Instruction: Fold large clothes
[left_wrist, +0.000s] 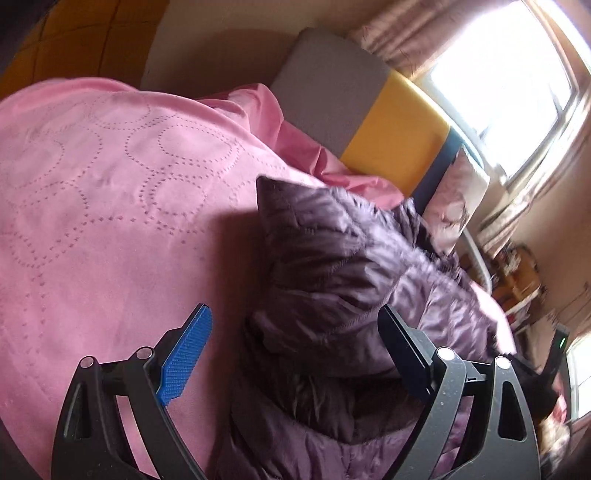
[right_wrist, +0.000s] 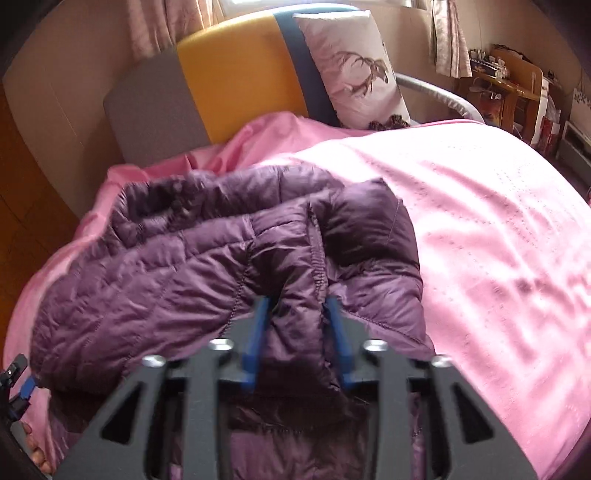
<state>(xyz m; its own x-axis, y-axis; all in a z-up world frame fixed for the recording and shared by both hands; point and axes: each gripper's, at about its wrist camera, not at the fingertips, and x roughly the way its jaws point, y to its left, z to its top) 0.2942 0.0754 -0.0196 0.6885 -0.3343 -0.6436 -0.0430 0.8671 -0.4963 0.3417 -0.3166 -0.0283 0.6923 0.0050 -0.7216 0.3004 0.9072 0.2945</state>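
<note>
A dark purple quilted puffer jacket (left_wrist: 351, 266) lies bunched on a pink bedspread (left_wrist: 110, 192). In the left wrist view my left gripper (left_wrist: 295, 317) is open and empty, its fingers spread wide just over the jacket's near edge. In the right wrist view my right gripper (right_wrist: 298, 306) is shut on a thick fold of the jacket (right_wrist: 207, 258), with the blue pads (right_wrist: 260, 317) pressing on either side. The jacket drapes leftward from the grip over the bedspread (right_wrist: 480, 229). The left gripper (right_wrist: 16, 380) shows at the far left edge of that view.
A headboard with grey (right_wrist: 155, 107), yellow (right_wrist: 236, 77) and blue panels stands behind the bed. A pillow with a deer print (right_wrist: 354, 70) leans on it. A bright window (left_wrist: 517, 85) with curtains and cluttered wooden shelves (right_wrist: 509, 85) lie beyond the bed.
</note>
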